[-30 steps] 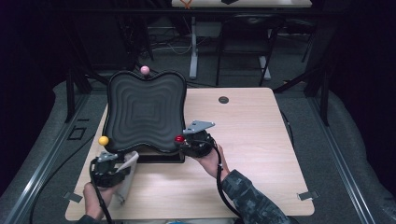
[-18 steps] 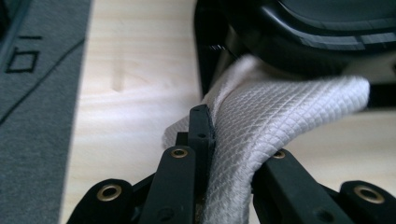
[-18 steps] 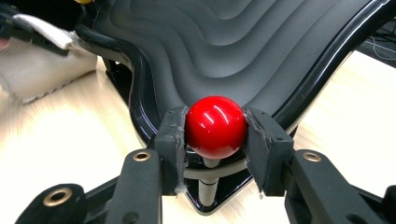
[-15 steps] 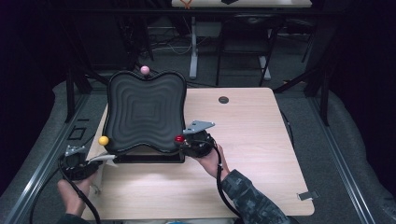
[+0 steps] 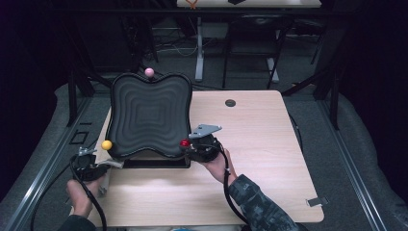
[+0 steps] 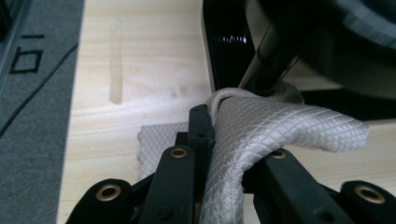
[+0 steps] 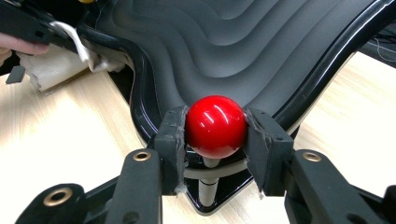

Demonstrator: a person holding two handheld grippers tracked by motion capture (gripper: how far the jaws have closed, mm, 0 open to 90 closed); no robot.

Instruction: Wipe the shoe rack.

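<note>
A black wavy board [image 5: 149, 115] stands tilted on a black base [image 5: 154, 163] at the table's left. It carries a red ball [image 5: 184, 143], a yellow ball [image 5: 107, 145] and a pink ball [image 5: 149, 71] at its corners. My right gripper [image 7: 215, 140] is shut on the red ball [image 7: 215, 126], a knob on a short stem at the board's [image 7: 243, 51] front corner. My left gripper [image 6: 219, 140] is shut on a white quilted cloth [image 6: 280, 126]. The cloth touches the glossy black base [image 6: 224, 51] near its left front corner. In the high view the left gripper [image 5: 98, 163] sits at the table's left edge.
A small black round cap [image 5: 230, 102] lies on the wooden table [image 5: 260, 159] behind the right hand. Grey floor [image 5: 43, 144] with metal rails runs along the left edge. Another desk's legs [image 5: 199, 43] stand beyond the table.
The left hand has carried the cloth leftward from the board's front to the table's left edge, and it now points at the base. The right gripper has stayed on the red ball.
</note>
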